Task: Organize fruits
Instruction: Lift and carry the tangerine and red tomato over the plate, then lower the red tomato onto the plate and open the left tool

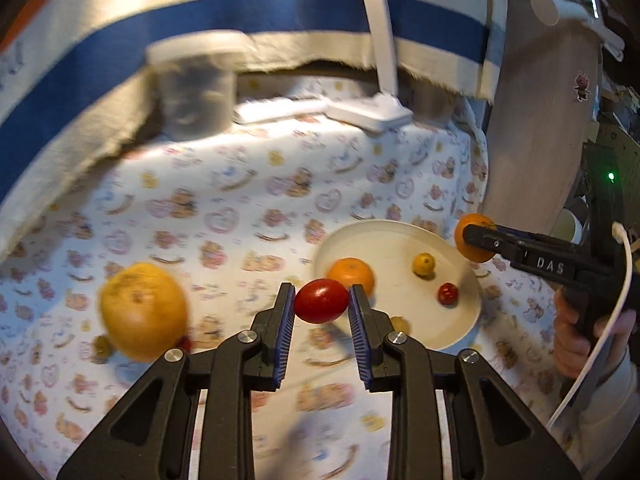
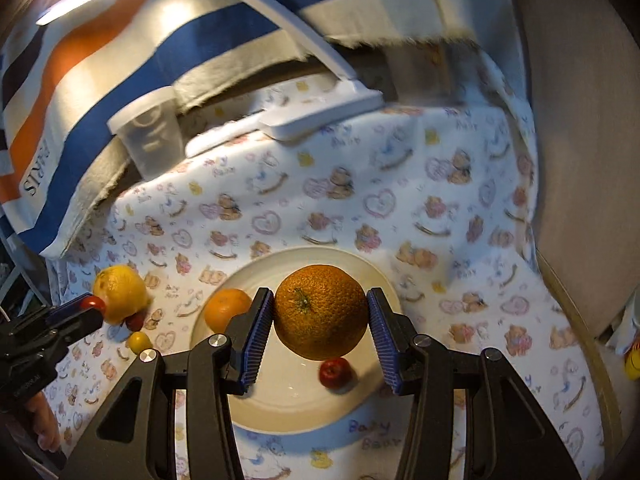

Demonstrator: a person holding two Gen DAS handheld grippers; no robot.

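My left gripper point(image 1: 321, 302) is shut on a red tomato point(image 1: 321, 300), held above the cloth beside the white plate point(image 1: 400, 236). The plate holds a small orange point(image 1: 352, 274), a small yellow fruit point(image 1: 423, 264) and a small red fruit point(image 1: 448, 294). My right gripper point(image 2: 320, 316) is shut on a big orange point(image 2: 320, 311), held over the plate point(image 2: 352, 404); it also shows in the left wrist view point(image 1: 472, 242). A large yellow-orange fruit point(image 1: 144, 312) lies on the cloth to the left, with small fruits next to it.
A patterned cloth point(image 1: 240, 208) covers the table. A clear plastic cup point(image 1: 196, 92) and a white lamp base point(image 1: 372, 114) stand at the back under a striped towel point(image 1: 240, 20). A wooden board point(image 1: 536, 120) stands at the right.
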